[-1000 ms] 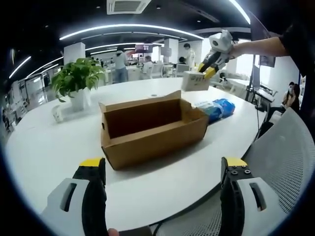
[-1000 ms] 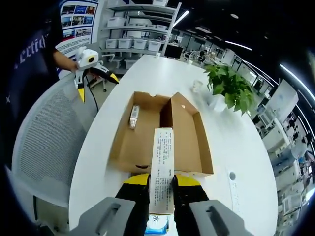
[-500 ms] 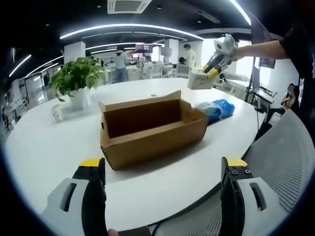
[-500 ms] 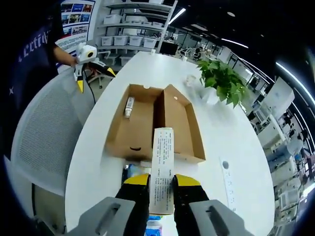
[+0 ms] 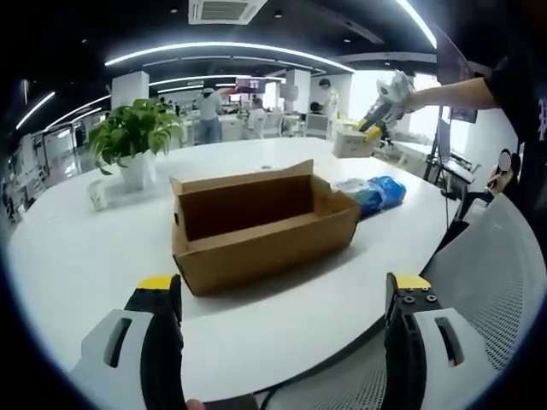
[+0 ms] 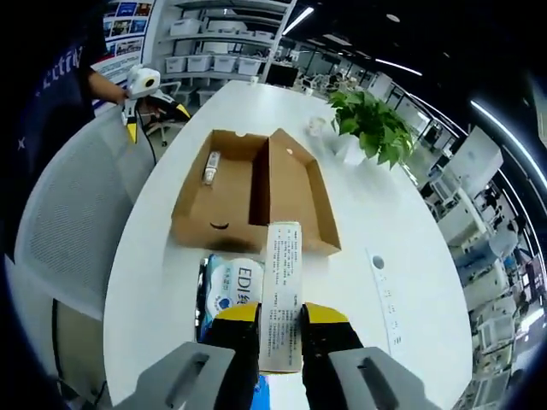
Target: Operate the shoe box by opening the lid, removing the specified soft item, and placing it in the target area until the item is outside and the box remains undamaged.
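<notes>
The brown cardboard shoe box (image 5: 256, 226) stands open on the white table (image 5: 77, 256), its lid (image 6: 295, 192) raised along one long side. A small white tube (image 6: 209, 168) lies inside the box. My right gripper (image 6: 282, 312) is shut on a white printed pack (image 6: 282, 290) and holds it in the air past the box's end. From the left gripper view, the right gripper (image 5: 385, 94) and the pack (image 5: 353, 143) hang high at the right. A blue-and-white soft package (image 6: 226, 290) lies on the table beside the box. My left gripper (image 5: 282, 342) is open near the table edge, empty.
A potted plant (image 5: 132, 132) in a white pot stands at the far left of the table, with a small cup (image 5: 98, 196) near it. A grey mesh chair (image 6: 60, 239) sits at the table's edge. A white strip (image 6: 380, 290) lies on the table.
My right gripper has carried the white pack up and away from the box, so the blue-and-white package has come into its view. The left gripper has stayed put.
</notes>
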{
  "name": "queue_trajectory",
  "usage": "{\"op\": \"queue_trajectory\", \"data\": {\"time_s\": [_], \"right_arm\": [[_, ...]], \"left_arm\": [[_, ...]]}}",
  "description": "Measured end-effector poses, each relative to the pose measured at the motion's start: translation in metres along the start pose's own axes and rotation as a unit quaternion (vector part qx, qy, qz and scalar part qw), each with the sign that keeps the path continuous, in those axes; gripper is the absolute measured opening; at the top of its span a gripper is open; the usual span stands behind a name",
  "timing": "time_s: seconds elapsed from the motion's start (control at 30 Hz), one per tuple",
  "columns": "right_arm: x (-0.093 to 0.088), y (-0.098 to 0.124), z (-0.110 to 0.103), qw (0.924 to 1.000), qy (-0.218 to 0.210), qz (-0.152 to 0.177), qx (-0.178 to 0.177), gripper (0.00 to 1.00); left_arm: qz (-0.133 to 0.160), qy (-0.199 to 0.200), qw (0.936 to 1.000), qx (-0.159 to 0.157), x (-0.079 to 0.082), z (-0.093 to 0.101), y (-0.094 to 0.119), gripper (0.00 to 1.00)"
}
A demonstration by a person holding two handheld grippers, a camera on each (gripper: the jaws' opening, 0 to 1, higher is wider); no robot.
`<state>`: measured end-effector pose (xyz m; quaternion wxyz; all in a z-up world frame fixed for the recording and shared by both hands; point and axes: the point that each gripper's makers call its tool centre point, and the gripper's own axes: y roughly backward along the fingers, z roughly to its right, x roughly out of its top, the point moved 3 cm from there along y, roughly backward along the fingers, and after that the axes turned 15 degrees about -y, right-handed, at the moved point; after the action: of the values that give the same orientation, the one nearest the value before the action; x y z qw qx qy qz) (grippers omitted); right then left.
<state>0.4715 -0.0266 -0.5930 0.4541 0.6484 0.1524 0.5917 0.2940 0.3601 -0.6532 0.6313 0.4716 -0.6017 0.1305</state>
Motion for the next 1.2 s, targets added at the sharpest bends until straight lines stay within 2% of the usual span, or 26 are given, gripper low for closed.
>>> {"op": "queue_trajectory", "data": {"time_s": [0.23, 0.53, 1.2], "right_arm": [[-0.02, 0.003, 0.014, 0.9998, -0.003, -0.015, -0.01, 0.13], [-0.034, 0.001, 0.022, 0.9996, 0.0, -0.027, -0.011, 0.13], [-0.074, -0.011, 0.037, 0.9984, 0.001, -0.056, -0.009, 0.13]], "left_arm": [[0.0, 0.0, 1.0, -0.003, 0.0, 0.001, -0.001, 0.99], [-0.001, 0.001, 1.0, -0.002, 0.0, 0.001, -0.001, 0.99], [-0.028, -0.003, 0.9996, -0.002, -0.008, 0.0, -0.002, 0.99]]}}
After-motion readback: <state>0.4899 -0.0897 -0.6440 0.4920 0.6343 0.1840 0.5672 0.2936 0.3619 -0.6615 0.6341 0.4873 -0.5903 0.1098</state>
